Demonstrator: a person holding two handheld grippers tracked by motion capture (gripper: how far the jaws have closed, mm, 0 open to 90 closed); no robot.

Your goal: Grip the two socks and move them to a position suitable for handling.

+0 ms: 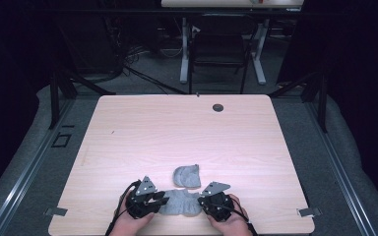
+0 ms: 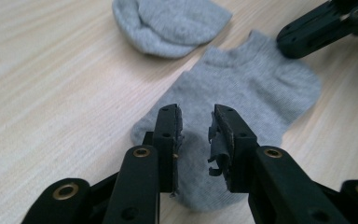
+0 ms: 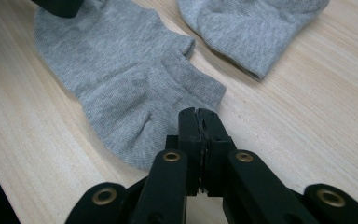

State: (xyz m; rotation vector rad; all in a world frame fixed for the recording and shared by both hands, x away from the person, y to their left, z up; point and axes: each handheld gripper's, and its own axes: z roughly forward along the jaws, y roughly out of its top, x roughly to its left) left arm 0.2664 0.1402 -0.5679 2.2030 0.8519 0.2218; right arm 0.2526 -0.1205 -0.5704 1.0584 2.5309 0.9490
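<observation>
A flat grey sock (image 1: 179,202) lies near the table's front edge, between my two grippers. My left gripper (image 1: 160,198) stands over its left end. In the left gripper view its jaws (image 2: 196,126) are open with a gap, and the sock (image 2: 251,84) lies below them, free of the pads. My right gripper (image 1: 203,200) is at the sock's right end. Its jaws (image 3: 198,114) are pressed together on the sock's edge (image 3: 121,74), and creases run toward them. A second grey sock (image 1: 186,175), folded over, lies just beyond (image 2: 168,23) (image 3: 256,28).
The light wooden table (image 1: 177,132) has a small dark round grommet (image 1: 218,107) near its far edge. Beyond the table stand a black chair (image 1: 220,49) and another desk's white legs. Metal clips sit at the table's front corners.
</observation>
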